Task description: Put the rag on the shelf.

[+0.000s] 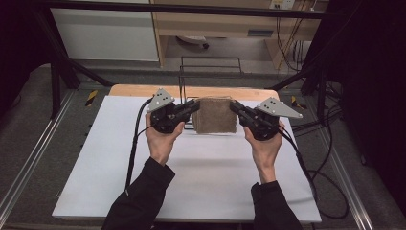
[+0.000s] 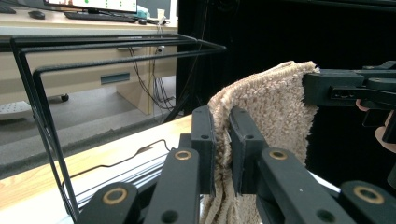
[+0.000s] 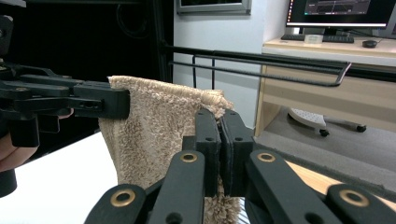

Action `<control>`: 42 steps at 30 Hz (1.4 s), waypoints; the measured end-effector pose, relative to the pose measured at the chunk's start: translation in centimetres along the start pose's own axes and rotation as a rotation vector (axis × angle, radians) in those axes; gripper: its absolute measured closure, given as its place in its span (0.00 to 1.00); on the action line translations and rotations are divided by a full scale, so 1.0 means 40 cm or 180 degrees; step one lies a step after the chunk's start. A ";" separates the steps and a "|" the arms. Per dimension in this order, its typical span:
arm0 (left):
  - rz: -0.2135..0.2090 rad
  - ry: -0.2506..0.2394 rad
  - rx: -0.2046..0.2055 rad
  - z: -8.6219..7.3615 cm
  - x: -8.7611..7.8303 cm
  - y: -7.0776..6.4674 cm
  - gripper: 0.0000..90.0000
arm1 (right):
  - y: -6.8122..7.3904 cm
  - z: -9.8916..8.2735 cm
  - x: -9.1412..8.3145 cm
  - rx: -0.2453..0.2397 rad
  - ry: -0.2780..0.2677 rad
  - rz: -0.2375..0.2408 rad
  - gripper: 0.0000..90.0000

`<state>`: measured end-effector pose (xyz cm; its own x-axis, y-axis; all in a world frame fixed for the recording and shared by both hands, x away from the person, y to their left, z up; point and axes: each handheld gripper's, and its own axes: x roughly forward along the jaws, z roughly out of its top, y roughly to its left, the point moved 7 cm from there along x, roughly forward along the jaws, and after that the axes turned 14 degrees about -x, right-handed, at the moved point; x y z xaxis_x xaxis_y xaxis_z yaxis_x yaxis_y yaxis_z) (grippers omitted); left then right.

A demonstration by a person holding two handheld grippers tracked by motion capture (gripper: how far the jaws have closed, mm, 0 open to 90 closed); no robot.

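Left gripper [image 1: 191, 107]: you clamp the folded beige terry towel [image 1: 216, 116] at its corner.
Right gripper [image 1: 235, 107]: clamped on the opposite corner.
Progress: towel lifted; black wire rack [image 1: 210, 64] bare, hanging likely remains.

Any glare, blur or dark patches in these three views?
High view: sharp, evenly lit table, black corners. Left gripper view: towel crisp, near tongs slightly soft, background dark. Right gripper view: monitor bright, tongs soft.
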<state>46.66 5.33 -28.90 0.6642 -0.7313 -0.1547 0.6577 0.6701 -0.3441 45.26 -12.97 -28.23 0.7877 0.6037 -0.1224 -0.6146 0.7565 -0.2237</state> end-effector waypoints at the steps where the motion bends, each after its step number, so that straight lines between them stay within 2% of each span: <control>1: 0.0002 -0.0014 0.0009 0.004 0.000 0.000 0.90 | -0.001 0.003 0.001 -0.0001 -0.0006 -0.0005 0.97; 15: 0.0008 -0.0178 0.0055 0.062 -0.006 0.003 0.90 | -0.015 0.055 0.022 -0.0026 -0.0142 -0.0055 0.97; 42: 0.0000 -0.0308 0.0133 0.172 0.008 0.001 0.90 | -0.060 0.147 0.051 -0.0083 -0.0299 -0.0170 0.97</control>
<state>49.34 6.00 -22.57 0.6941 -0.7170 -0.0639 0.6705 0.6763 -0.3049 48.07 -12.06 -22.26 0.8112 0.5845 -0.0187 -0.5695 0.7822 -0.2527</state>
